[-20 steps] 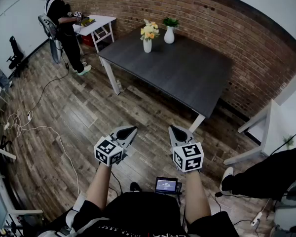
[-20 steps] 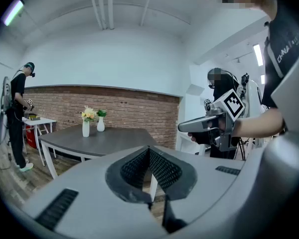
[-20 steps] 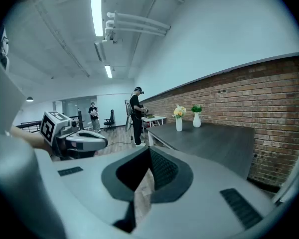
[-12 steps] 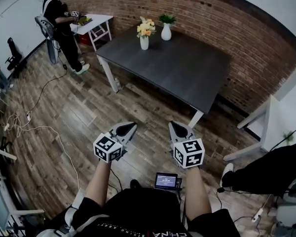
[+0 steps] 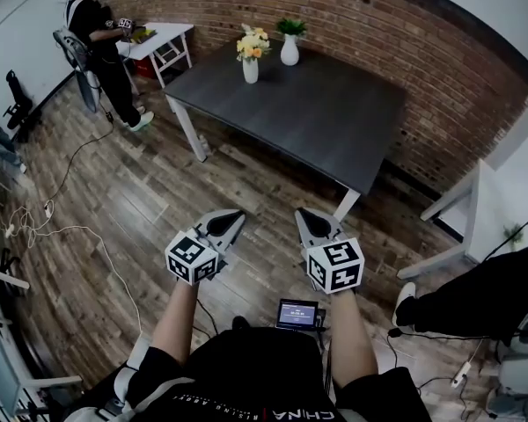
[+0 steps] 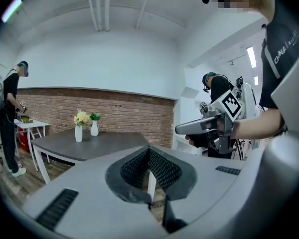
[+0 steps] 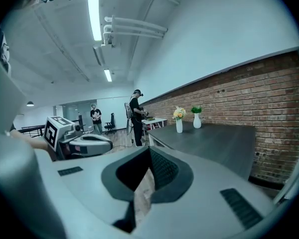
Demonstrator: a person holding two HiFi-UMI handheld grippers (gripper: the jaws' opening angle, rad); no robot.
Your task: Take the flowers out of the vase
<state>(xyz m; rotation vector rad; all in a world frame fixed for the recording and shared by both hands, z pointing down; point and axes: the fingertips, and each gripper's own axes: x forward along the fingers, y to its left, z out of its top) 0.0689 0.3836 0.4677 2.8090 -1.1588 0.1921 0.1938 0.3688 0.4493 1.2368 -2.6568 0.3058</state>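
Left hand-held gripper [image 5: 232, 221], right hand-held gripper [image 5: 305, 218]: both closed, empty, well apart from counter [image 5: 317, 130]. Flowers [image 5: 253, 42] upright in vase [image 5: 250, 69], counter's far corner.

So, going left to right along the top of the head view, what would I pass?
Person in black → small white side table → slim white vase of yellow flowers → round white vase with a green plant.
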